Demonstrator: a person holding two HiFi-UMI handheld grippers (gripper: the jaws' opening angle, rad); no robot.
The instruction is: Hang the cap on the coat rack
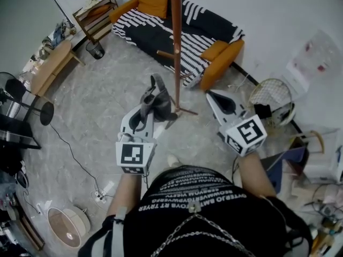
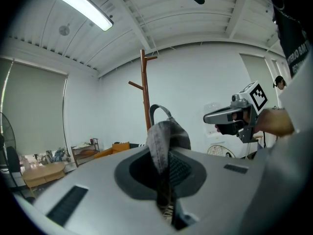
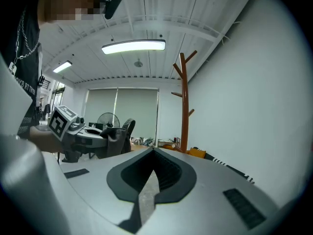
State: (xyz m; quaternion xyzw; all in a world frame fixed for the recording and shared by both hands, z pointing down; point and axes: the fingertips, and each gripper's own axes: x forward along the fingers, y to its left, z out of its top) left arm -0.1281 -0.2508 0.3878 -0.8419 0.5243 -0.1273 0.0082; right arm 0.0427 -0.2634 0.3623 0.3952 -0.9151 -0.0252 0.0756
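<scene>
A crumpled grey cap [image 1: 159, 105] sticks up between the jaws of my left gripper [image 1: 147, 110], which is shut on it; its strap loop [image 2: 160, 110] arches above the fabric [image 2: 166, 138]. The brown wooden coat rack [image 1: 176, 47] stands just beyond and right of the cap, its pole and pegs [image 2: 145, 94] rising behind it. My right gripper [image 1: 213, 96] is held right of the pole, shut with nothing in it. In the right gripper view, the jaws [image 3: 152, 156] meet at the tip. The rack [image 3: 184, 106] is ahead and the left gripper with the cap [image 3: 113, 137] is at the left.
A black-and-white striped sofa with orange cushions [image 1: 177, 31] sits behind the rack. A wooden bench [image 1: 51, 66] and a shelf [image 1: 94, 9] line the left wall, with a fan [image 1: 29, 108] nearby. A power strip and cable [image 1: 99, 197] lie on the floor. Clutter [image 1: 273, 100] fills the right side.
</scene>
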